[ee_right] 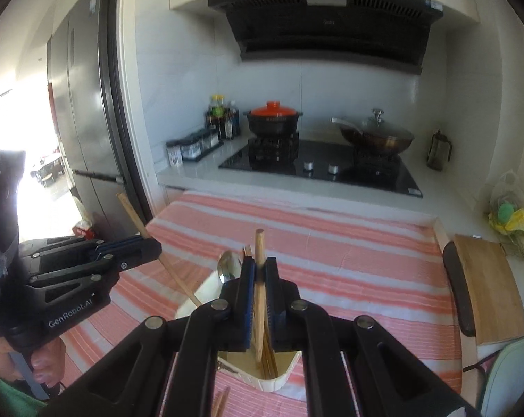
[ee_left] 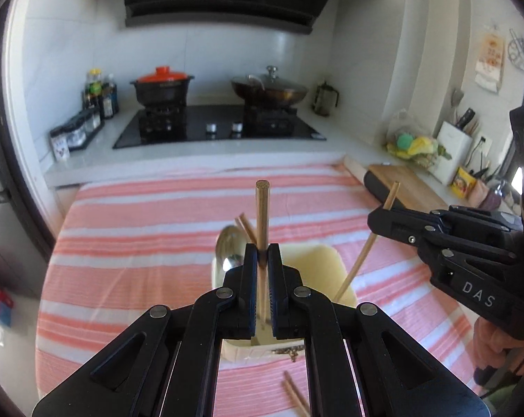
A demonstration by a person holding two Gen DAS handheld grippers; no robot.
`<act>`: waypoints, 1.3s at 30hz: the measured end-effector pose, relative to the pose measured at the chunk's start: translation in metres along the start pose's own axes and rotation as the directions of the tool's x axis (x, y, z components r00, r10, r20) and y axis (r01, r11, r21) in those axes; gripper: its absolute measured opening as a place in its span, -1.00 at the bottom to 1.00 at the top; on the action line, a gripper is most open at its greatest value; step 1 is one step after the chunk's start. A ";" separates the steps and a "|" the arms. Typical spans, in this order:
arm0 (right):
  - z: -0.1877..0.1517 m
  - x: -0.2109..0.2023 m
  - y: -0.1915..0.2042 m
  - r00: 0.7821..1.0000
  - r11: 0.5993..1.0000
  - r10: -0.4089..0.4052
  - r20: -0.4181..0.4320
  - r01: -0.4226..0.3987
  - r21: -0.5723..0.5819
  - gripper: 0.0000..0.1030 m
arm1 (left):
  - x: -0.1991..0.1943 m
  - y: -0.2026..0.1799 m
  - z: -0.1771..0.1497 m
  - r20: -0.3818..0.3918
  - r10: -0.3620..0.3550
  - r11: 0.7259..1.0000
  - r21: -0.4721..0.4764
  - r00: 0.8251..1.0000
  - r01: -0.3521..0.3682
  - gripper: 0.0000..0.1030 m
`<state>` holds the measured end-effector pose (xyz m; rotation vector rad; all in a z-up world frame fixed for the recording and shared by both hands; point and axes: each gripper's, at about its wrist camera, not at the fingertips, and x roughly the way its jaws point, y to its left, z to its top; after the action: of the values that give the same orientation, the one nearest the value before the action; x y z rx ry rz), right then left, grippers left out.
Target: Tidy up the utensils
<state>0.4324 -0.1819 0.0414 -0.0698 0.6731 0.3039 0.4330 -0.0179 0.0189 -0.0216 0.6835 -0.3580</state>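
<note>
Each claw, left (ee_left: 262, 253) and right (ee_right: 260, 271), grips one chopstick

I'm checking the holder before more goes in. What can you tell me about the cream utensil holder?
The cream utensil holder is a smooth, pale, open-topped box, plastic-looking, upright on the pink striped cloth. A metal spoon and wooden chopsticks stand inside it. The chopstick held by the left gripper and the one held by the right gripper both reach down into its opening.

chopsticks (ee_left: 263, 215): wooden, one upright, one (ee_left: 362, 257) tilted | spoon (ee_left: 229, 243): metal, in cream holder (ee_left: 322, 260)
</note>
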 end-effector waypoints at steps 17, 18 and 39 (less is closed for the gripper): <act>-0.023 -0.089 -0.011 0.993 0.998 0.029 0.115 -0.035 0.054 0.02 | -0.111 0.022 -0.032 -0.003 0.003 1.000 -0.024 1.000 -0.003 0.76; -0.034 -0.102 -0.010 0.993 0.999 0.027 0.113 -0.031 0.033 0.05 | -0.122 0.023 -0.043 -0.012 0.010 1.000 -0.014 1.000 -0.010 0.83; -0.344 -0.081 -0.005 0.984 0.979 -0.155 -0.092 0.166 0.121 0.05 | -0.054 -0.055 -0.260 -0.206 -0.025 0.986 -0.166 0.978 -0.010 0.86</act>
<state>0.1673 -0.2630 -0.1771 -0.0134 0.7628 0.1019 0.2157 -0.0268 -0.1426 -0.1468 0.9194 -0.3126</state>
